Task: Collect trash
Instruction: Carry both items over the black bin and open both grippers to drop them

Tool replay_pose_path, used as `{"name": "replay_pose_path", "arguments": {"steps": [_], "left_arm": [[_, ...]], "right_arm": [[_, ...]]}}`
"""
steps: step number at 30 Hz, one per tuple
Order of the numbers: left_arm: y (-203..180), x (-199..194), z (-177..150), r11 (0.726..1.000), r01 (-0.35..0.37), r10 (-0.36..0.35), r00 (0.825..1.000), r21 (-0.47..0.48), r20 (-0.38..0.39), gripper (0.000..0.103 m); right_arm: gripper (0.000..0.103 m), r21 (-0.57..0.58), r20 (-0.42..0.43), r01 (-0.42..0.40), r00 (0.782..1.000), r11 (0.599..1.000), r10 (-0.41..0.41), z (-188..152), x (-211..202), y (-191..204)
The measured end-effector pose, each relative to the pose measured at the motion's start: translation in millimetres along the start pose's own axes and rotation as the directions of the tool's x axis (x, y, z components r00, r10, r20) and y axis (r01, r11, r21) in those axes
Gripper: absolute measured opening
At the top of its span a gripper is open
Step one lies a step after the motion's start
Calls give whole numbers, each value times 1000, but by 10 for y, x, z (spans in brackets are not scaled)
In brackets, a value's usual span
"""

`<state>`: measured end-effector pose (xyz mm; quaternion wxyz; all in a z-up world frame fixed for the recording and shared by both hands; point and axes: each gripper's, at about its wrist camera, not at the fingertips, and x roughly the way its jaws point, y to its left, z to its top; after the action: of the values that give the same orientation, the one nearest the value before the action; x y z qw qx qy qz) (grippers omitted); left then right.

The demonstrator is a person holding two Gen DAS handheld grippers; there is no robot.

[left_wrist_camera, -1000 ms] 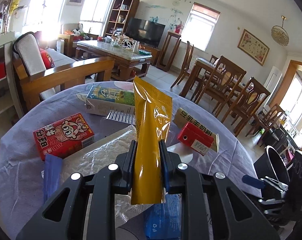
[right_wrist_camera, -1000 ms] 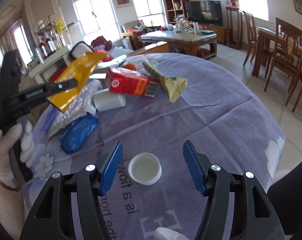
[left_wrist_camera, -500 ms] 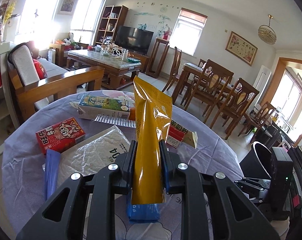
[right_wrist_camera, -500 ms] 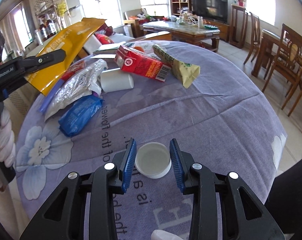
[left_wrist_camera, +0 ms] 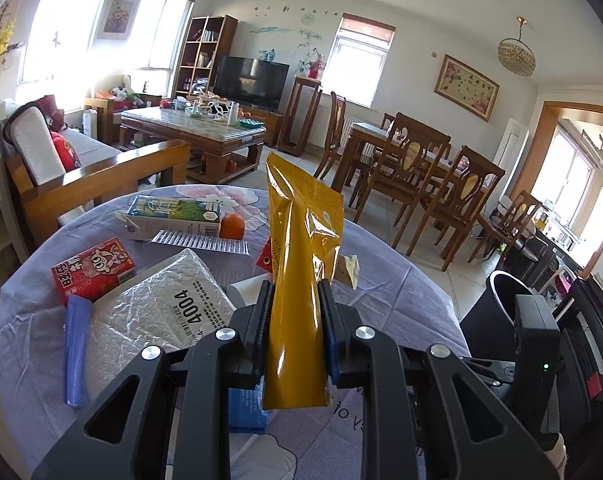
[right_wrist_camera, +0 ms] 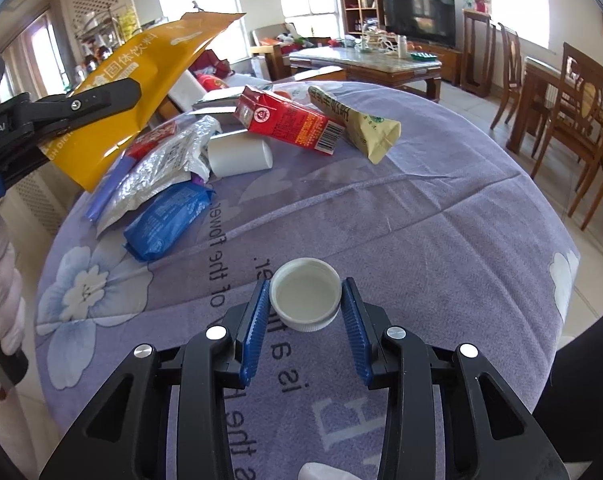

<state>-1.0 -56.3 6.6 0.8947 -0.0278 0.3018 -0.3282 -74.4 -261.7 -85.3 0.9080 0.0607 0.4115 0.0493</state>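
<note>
My right claw (right_wrist_camera: 306,304) has just been closing, and the white cap (right_wrist_camera: 305,299) now sits squarely between its blue pads, open side up, resting on the lilac cloth of the bench (right_wrist_camera: 441,216) at its near edge. The pads stand at the cap's left and right rims; the left pad looks to be touching, the right one is so close I cannot tell whether it presses yet. The cap is round, so it has no long axis to line up with; what matters is that it lies dead ahead and centred in the jaws, so I judge the next move needs only a firm squeeze and a lift.

My left claw (left_wrist_camera: 294,330) is clamped on a yellow pouch (left_wrist_camera: 301,280), gripping it low down so that the pouch stands upright above the pads, clear of the bench. The black bin (left_wrist_camera: 497,304) shows at the right of the left wrist view, just beyond the bench's right edge, so the pouch has to travel right. The remaining litter, a red carton (right_wrist_camera: 289,120), a blue packet (right_wrist_camera: 167,220) and a silver bag (right_wrist_camera: 161,168), lies on the far left.
</note>
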Motion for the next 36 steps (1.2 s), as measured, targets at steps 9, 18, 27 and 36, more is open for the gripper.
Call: {"name": "replay_pose_path", "arguments": {"steps": [9, 18, 27, 36], "left_arm": [[-476, 143, 14, 993, 99, -98, 995, 64, -16, 23], [-2055, 864, -70, 892, 405, -379, 912, 199, -155, 23], [-3393, 1807, -428, 775, 594, -476, 773, 216, -420, 23], [-3838, 2480, -518, 777, 599, -366, 679, 193, -636, 23]], "right_arm": [[37, 246, 216, -12, 975, 969, -43, -9, -779, -730], [37, 657, 248, 290, 788, 696, -563, -536, -2119, -2230], [37, 713, -14, 473, 749, 518, -663, -1224, -2156, -2961], [37, 694, -62, 491, 769, 526, -636, -1505, -2041, -3187]]}}
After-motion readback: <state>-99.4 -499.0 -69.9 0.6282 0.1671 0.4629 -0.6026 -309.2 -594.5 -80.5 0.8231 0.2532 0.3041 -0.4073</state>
